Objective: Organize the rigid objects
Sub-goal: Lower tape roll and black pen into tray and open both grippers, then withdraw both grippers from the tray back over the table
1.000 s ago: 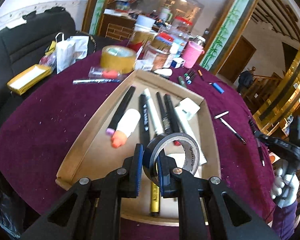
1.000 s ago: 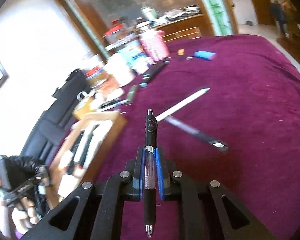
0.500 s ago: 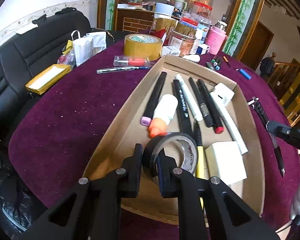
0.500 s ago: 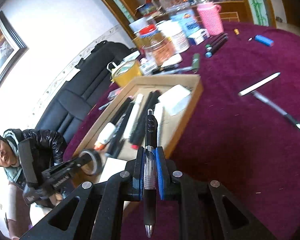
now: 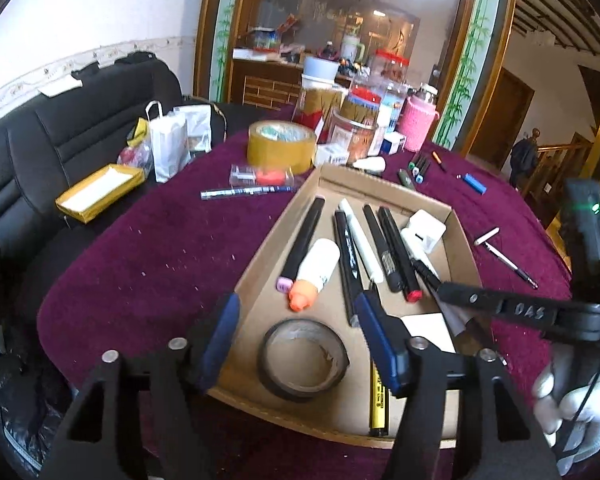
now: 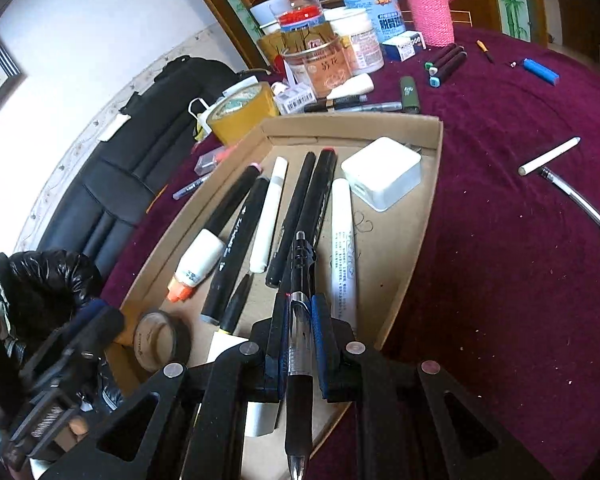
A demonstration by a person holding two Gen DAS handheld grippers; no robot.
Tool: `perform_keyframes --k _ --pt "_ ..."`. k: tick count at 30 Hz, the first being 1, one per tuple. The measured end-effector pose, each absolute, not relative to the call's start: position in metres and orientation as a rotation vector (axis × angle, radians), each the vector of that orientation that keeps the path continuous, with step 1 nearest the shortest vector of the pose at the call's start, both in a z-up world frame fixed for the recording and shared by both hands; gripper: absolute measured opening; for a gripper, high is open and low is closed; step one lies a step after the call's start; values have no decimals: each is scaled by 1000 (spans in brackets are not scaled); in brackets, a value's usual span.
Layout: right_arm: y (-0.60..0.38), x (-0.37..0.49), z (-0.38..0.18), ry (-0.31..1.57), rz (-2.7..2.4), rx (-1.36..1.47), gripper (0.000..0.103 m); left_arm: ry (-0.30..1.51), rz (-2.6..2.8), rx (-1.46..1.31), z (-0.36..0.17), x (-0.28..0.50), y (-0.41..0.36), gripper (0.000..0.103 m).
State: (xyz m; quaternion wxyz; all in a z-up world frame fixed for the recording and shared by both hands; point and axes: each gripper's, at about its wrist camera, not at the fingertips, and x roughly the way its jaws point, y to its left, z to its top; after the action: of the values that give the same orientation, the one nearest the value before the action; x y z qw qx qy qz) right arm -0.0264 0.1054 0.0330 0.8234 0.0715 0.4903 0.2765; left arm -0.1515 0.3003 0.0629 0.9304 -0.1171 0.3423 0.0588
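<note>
A cardboard tray (image 5: 466, 256) (image 6: 432, 184) on the purple tablecloth holds several markers, a glue bottle (image 5: 318, 266), a white charger (image 6: 382, 172) and a black tape roll (image 5: 304, 360) (image 6: 162, 340). The roll lies flat at the tray's near end. My left gripper (image 5: 296, 312) hangs just above it, its jaws opening wide and pressing on nothing. My right gripper (image 6: 300, 312) is shut on a black clear-barrelled pen (image 6: 300, 344), held lengthwise over the tray's near right part. In the left wrist view that gripper (image 5: 440, 292) reaches in from the right.
Jars, a pink-sleeved bottle (image 5: 420, 124) and a brown packing tape roll (image 5: 281, 146) crowd the table's far side. Loose pens (image 6: 548, 156), markers (image 6: 446, 62) and a blue lighter (image 6: 540, 71) lie on the cloth right of the tray. A black sofa (image 5: 60, 148) stands at left.
The left jaws have spread apart and let go of the black tape roll, which now lies flat in the tray. The right gripper has carried the pen leftward to over the tray.
</note>
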Motion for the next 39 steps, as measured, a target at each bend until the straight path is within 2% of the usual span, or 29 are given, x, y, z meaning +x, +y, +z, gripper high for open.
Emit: perform_keyframes --k 3,5,10,12,14,17,22,39 --pt "107 -28 32 1042 575 151 18 671 122 -250 66 -155 304 72" --pt "110 -31 34 1037 582 141 30 655 127 -265 67 -157 307 74" --pt "118 -51 50 939 549 47 45 616 151 -292 69 -164 314 76" --pt "120 -65 62 841 499 -42 55 591 172 -300 71 -169 316 81" --pt "119 -76 71 761 448 -104 72 562 196 -296 74 -175 315 82" --pt "114 -93 83 644 373 -185 83 542 208 -283 79 -179 311 85" --pt "99 -106 93 561 309 -228 87 528 194 -246 86 -182 292 85" --pt "49 -132 100 473 232 -253 92 489 153 -83 109 -191 221 86"
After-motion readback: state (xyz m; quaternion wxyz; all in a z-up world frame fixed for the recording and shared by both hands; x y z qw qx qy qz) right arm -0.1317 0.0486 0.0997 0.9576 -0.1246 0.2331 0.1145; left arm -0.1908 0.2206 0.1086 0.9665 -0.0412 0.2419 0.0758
